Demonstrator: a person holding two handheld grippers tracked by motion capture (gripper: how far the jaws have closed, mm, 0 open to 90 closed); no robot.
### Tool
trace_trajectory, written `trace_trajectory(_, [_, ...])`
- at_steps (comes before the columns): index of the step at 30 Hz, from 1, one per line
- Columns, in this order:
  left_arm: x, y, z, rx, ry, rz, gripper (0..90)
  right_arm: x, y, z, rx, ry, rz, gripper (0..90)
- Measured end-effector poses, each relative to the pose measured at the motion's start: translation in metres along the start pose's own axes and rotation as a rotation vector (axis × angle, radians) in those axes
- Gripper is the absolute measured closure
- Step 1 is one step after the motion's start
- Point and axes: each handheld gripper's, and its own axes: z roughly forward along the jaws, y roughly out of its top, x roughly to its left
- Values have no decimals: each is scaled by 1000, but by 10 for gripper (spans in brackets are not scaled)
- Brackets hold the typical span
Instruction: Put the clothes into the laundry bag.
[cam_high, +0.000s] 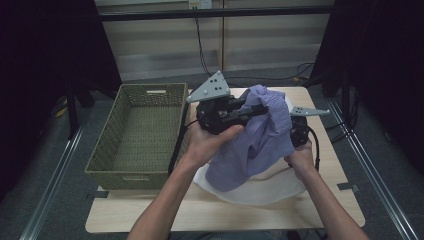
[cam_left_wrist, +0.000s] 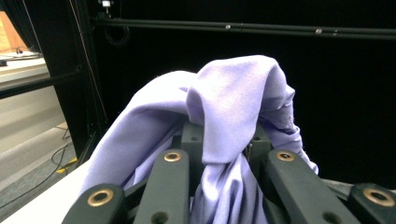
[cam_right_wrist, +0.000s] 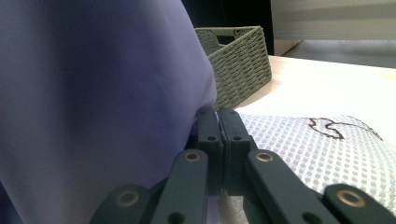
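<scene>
So both hand-held grippers are holding this lavender cloth (cam_high: 260, 135) up off the worktop (cam_high: 325, 205), between the two hands, and I'm guessing it's being spread or lined up for a fold, or else headed for the woven basket (cam_high: 137, 135) sitting just to the left. The left hand-held gripper (cam_high: 260, 107) is pinching a bunch of the fabric near the top, and in its own view the cloth (cam_left_wrist: 224, 107) is mounding up over the closed jaws and spilling down between them. The right hand-held gripper (cam_high: 292, 135) is clamping tight on the other edge, jaws looking basically together with the fabric (cam_right_wrist: 93, 102) pressed in beside them. The cloth itself is looking soft, thin and matte, hanging in loose droopy folds, so it's probably going to sag wherever it isn't supported. Underneath, a white dotted mesh piece (cam_right_wrist: 327, 149) is lying flat on the worktop.
</scene>
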Motion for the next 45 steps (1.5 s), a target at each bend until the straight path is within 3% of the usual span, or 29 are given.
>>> trace_trajectory(2, [0, -5, 4, 15, 35, 16, 765, -1, -1, 0, 4, 4, 4, 885])
trace_trajectory(4, [5, -13, 8, 18, 11, -4, 765, -2, -1, 0, 3, 7, 14, 886])
trace_trajectory(13, [19, -48, 9, 86, 27, -47, 765, -4, -2, 1, 9, 6, 16, 886])
trace_trajectory(22, [20, -81, 9, 178, 36, -50, 764, -2, -3, 2, 20, 3, 9, 885])
trace_trajectory(29, [24, -104, 11, 200, 22, -96, 763, -2, -5, 4, 31, 4, 8, 884])
trace_trajectory(35, [22, -118, 21, 239, 8, -92, 762, -2, -5, 5, 35, 1, 10, 884])
trace_trajectory(42, [24, -141, 24, 204, 2, -165, 761, -2, -5, 5, 37, -3, 7, 884])
trace_trajectory(45, [22, -150, 26, 231, 9, -166, 761, -3, -6, 5, 39, -3, 7, 883])
